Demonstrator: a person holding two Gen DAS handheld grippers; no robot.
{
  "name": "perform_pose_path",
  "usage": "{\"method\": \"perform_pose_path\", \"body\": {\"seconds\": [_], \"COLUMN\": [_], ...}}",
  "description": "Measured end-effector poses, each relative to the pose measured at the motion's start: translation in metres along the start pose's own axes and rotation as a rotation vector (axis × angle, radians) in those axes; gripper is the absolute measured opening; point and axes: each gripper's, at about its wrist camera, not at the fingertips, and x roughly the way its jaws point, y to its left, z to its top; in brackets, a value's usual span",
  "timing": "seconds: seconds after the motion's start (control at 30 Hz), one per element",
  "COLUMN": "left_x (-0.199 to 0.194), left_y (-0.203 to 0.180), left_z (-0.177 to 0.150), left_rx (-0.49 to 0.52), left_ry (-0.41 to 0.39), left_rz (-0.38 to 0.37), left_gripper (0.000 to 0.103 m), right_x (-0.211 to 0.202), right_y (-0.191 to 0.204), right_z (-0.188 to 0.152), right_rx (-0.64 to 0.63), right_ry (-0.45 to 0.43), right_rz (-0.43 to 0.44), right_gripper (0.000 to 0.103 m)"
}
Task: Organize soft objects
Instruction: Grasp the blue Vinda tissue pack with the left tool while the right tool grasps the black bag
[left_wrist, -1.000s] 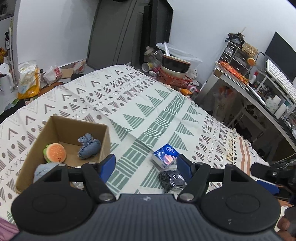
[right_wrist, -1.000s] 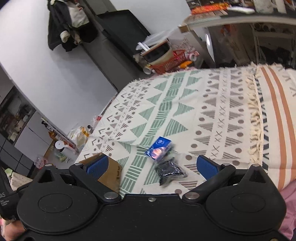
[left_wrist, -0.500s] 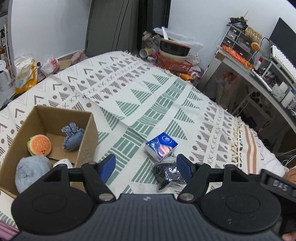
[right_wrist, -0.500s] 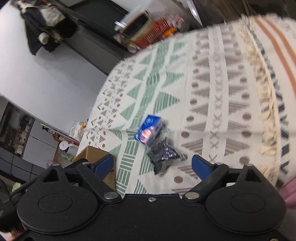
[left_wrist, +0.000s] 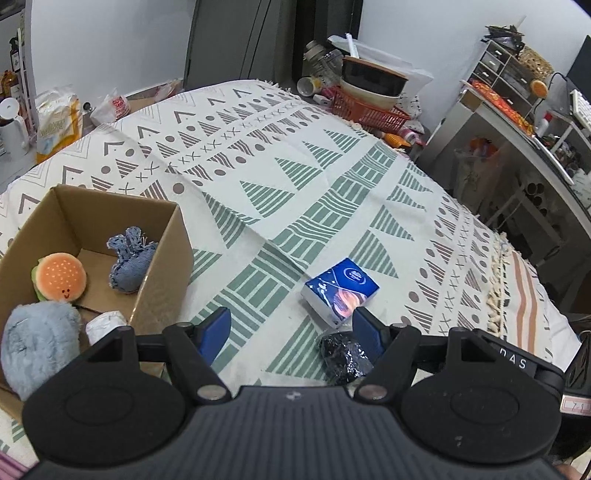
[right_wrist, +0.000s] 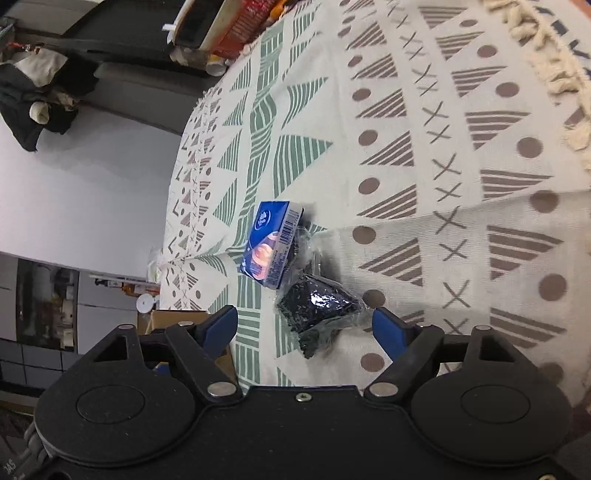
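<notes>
Between the fingers, right wrist view: black wrapped bundle (right_wrist: 319, 306) lies just ahead of the right gripper (right_wrist: 304, 326), jaws wide, empty; long axis slants across them.
Beyond it: blue tissue pack (right_wrist: 271, 243), touching.
Left wrist view: left gripper (left_wrist: 291, 328) wide, empty; bundle (left_wrist: 345, 356) by its right finger; cardboard box (left_wrist: 162, 266) left.
Nearer: right.
Change: right gripper has tilted down, closing in.

Cardboard box (left_wrist: 162, 258): near left corner is cut off by the frame edge and its near wall is hidden behind the left gripper (left_wrist: 290, 332); in the right wrist view only a corner is seen past the gripper body. White roll-like item (left_wrist: 105, 325) in the box: partly covered, kind not determinable. Black plastic-wrapped packet (left_wrist: 343, 356): right side is masked by a blue finger; small print on the blue packet (right_wrist: 273, 243) is not legible.
</notes>
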Motion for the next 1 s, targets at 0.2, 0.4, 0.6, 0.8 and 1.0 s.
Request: {"method": "perform_pose_path", "body": {"seconds": [0.2,0.4,0.6,0.8,1.0], "left_x": [0.024,0.050,0.075,0.097,0.110], "left_y": [-0.005,-0.011,-0.028,-0.040,-0.056], "left_z": [0.003,0.007,0.008,0.009,0.011], "left_rx": [0.003,0.003,0.066,0.080,0.145], "left_ry": [0.019,0.048,0.063,0.087,0.088], "left_rz": [-0.004,-0.003,0.007,0.004,0.007], "left_gripper": [0.071,0.071,0.071,0.071,0.071], "right_x": [0.023,0.035,0.026,0.013,0.003], "right_y": [-0.003,-0.011,-0.023,-0.037,-0.045], "right_z": [0.005,0.008,0.014,0.020,0.022], "right_rx": [-0.008,0.005,0.037,0.078,0.095], "right_ry": [0.034,0.054,-0.011,-0.097,-0.160], "right_rz": [-0.021,0.001,0.007,-0.002,-0.045], "right_gripper": [0.067,0.034,0.033,0.033,0.034]}}
